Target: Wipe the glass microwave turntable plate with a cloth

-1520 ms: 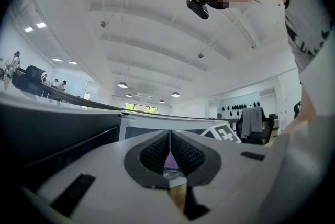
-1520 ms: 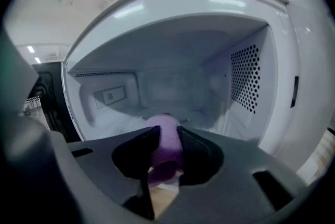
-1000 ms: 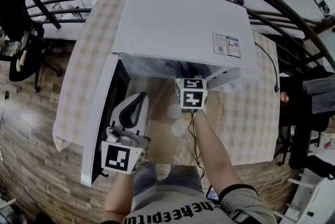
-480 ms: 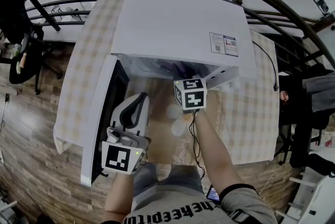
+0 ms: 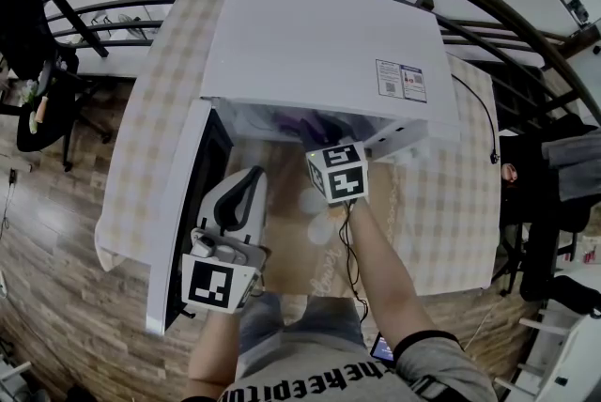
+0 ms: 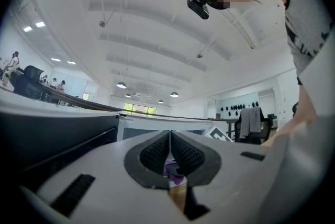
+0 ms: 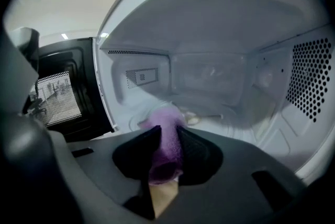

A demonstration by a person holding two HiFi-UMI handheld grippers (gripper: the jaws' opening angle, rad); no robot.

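Glass turntable plate (image 7: 222, 115) lies on microwave (image 5: 319, 53) cavity floor, centre of right gripper view. Purple cloth (image 7: 163, 121) at its near edge, pinched tight in right claw (image 7: 167, 136). Left claw (image 6: 170, 150) clenched, nothing between pads, lower left of head view beside open door (image 5: 178, 231). Microwave stands on checked bench (image 5: 451, 203).

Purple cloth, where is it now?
In the right gripper view, the purple cloth is pinched between the right gripper's jaws, centre-bottom, poking into the open microwave over its glass turntable plate.

Glass plate (image 7: 230, 113) blurred behind cloth (image 7: 165, 131)
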